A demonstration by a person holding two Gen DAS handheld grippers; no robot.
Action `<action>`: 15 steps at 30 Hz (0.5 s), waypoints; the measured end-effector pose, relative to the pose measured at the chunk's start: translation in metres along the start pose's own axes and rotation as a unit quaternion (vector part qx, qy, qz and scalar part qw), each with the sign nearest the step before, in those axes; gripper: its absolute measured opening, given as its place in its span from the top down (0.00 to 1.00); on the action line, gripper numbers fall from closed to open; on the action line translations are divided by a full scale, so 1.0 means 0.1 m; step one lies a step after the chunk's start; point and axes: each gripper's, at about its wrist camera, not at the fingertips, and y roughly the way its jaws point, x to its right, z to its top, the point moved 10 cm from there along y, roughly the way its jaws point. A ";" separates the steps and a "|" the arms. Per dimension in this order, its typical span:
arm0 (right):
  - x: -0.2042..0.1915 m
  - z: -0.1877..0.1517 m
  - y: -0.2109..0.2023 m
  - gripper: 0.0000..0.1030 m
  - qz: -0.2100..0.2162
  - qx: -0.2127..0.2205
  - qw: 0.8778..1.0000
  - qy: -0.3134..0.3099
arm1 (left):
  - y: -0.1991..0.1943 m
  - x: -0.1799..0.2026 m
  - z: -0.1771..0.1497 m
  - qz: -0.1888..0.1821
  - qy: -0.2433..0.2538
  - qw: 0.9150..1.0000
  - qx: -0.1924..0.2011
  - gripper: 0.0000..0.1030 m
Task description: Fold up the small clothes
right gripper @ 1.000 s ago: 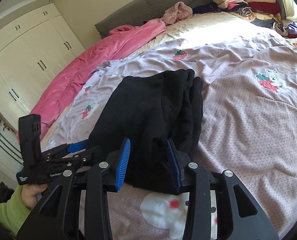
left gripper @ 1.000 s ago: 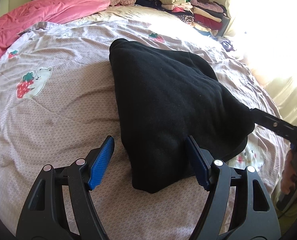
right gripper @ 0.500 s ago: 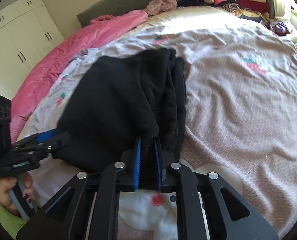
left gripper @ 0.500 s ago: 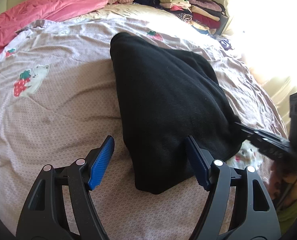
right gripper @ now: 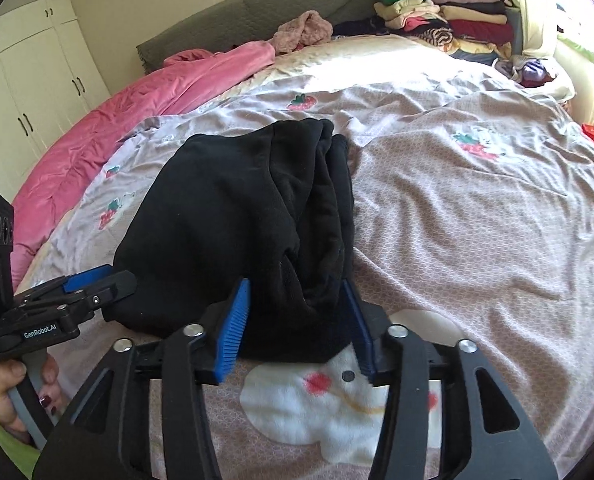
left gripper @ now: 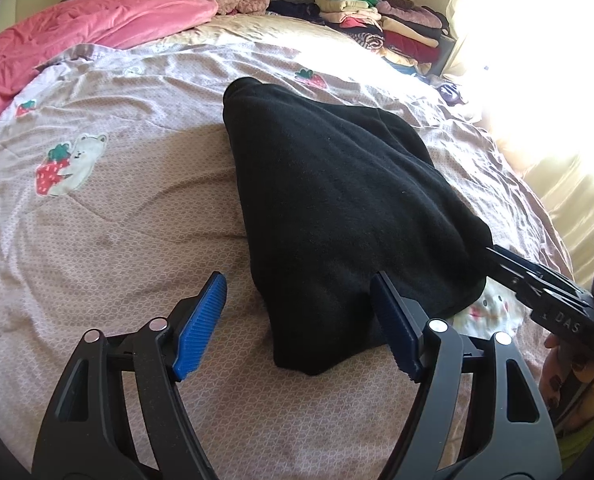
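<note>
Sunlit bedroom: a bed (left gripper: 109, 240) under a mauve quilt printed with strawberries and bears, a pink blanket (left gripper: 77, 36) along the upper left of the left wrist view, a stack of folded clothes (left gripper: 381, 28) at the upper right by the window, and white wardrobe doors (right gripper: 29, 92) at the left of the right wrist view.

Task item: a black fleece garment (left gripper: 337, 208), lying on the quilt at the centre of both views, folded into a thick, roughly triangular bundle. In the right wrist view its layered edges bunch in ridges along the bundle's right side.

Left gripper (left gripper: 301, 316): jaws spread wide and opening a little further. The near corner of the garment lies between them; the left-hand pad stands clear of the cloth, and the right-hand pad is at the cloth's edge, contact not confirmed. No grip.

Right gripper (right gripper: 297, 320): jaws opening, with the near folded end of the garment between the pads. The pads sit close against the cloth on both sides; they do not appear to pinch it.

Assessment: the step in hand looks like a release after laying a fold. To do it well, let the jaws open fully before drawing back, so the ribbed pads do not drag the fleece and undo the fold. Withdraw low and straight. The bunched edges on the right side warrant smoothing and squaring before any further fold.
</note>
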 end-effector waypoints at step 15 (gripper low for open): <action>-0.07 0.10 -0.75 0.05 -0.045 0.095 0.994 -0.026 | -0.61 -0.07 -0.01 0.030 0.010 0.998 0.050 0.09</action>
